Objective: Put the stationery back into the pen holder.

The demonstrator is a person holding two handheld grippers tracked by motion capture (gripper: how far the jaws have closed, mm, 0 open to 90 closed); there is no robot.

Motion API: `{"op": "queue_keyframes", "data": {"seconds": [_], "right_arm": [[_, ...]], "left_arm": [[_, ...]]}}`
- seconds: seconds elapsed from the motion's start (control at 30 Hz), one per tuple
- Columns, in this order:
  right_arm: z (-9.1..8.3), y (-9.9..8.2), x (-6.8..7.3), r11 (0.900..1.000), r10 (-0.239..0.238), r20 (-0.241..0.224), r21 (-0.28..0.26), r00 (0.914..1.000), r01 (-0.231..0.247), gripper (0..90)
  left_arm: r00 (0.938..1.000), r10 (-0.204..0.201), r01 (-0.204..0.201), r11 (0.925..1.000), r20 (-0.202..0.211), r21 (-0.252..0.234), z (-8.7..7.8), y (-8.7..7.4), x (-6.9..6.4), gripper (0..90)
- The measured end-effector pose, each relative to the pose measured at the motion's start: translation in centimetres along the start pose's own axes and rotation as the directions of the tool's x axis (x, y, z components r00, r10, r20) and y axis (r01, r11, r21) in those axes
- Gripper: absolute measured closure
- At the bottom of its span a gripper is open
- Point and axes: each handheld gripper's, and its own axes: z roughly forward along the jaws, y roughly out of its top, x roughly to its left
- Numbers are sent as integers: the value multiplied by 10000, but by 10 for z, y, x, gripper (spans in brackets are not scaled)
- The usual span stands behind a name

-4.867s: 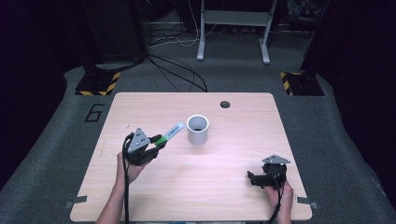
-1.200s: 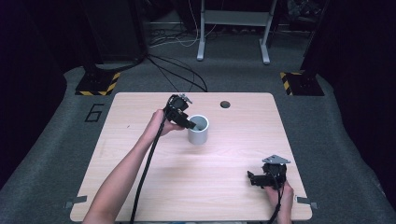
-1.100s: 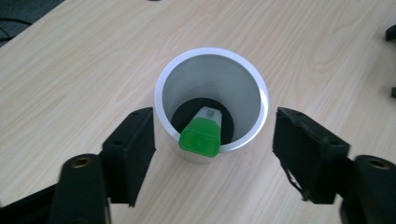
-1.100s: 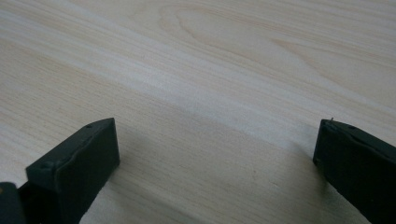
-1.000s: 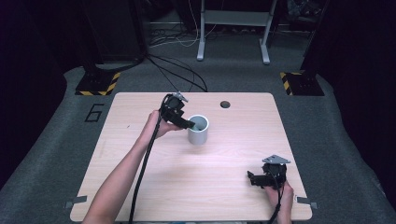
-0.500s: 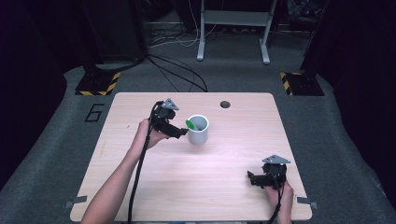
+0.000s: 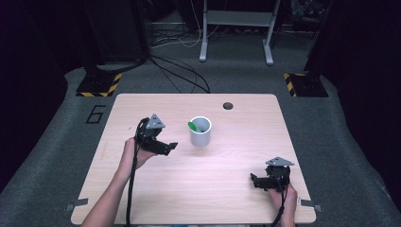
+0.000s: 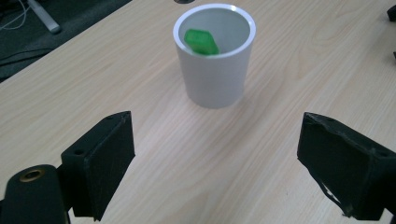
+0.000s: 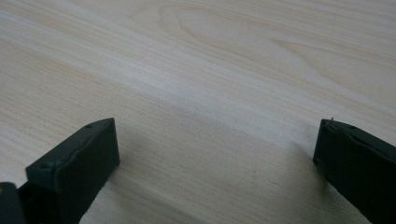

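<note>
Dim room, dark at the edges of the high view; brightly lit worktop [image 7: 227, 189] alone, light from above. Soft, grainy high view with faint purple tint. Short soft shadow beside the cup [image 8: 214, 56]. Pale sheen across wood in the right gripper view; near tongs slightly blurred.

My left gripper [image 7: 166, 146] sits just left of the cup [image 7: 200, 132], jaws just opened wide, nothing between them. Right gripper [image 7: 257, 180] rests well off toward the cup's near right, jaws spread too.
</note>
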Motion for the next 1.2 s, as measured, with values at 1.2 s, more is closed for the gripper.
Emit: {"op": "queue_keyframes", "data": {"seconds": [1.2], "right_arm": [[1,1,-1,9999,-165,-47,-30,9999,165,0]], "left_arm": [[9459,-2670,2780,9599,-1846,365,9,-172,-12,2]]}}
